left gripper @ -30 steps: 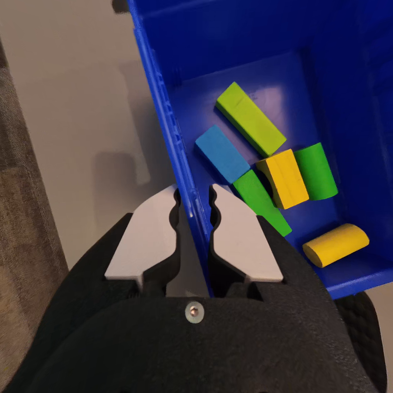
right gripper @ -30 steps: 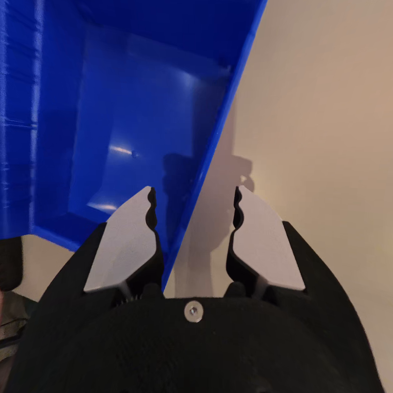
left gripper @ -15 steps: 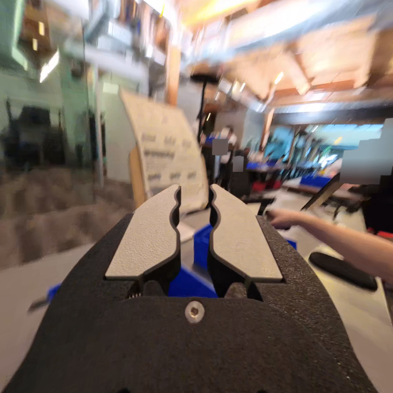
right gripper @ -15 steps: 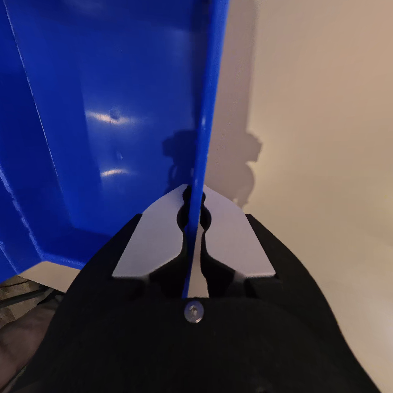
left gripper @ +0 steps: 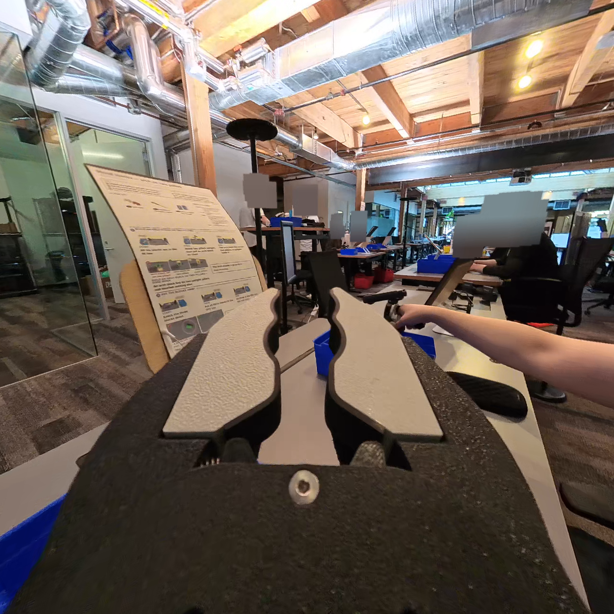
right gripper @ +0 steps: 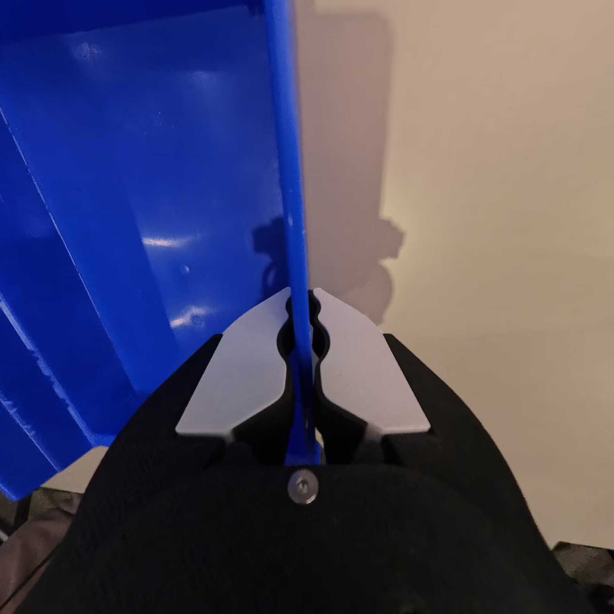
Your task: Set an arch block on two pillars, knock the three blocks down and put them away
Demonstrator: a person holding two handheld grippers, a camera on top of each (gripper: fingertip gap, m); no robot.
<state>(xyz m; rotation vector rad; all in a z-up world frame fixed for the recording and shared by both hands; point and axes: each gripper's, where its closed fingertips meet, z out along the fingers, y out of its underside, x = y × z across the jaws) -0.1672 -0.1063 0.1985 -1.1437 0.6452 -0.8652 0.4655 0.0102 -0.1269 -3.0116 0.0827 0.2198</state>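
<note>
Apparently setup: right gripper [right gripper: 300,294] pinches the blue bin [right gripper: 149,199] wall; left gripper [left gripper: 304,295], above it, slightly parted, empty. Next: fetch blocks.

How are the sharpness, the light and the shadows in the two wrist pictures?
Left wrist view: sharp, brightly lit, wide-angle bending of the silver ceiling ducts. Right wrist view: dimmer, warm light; the right hand-held gripper, shut on the glossy blue plastic bin's wall, casts a soft shadow on the beige tabletop; glare spots inside the bin.
</note>
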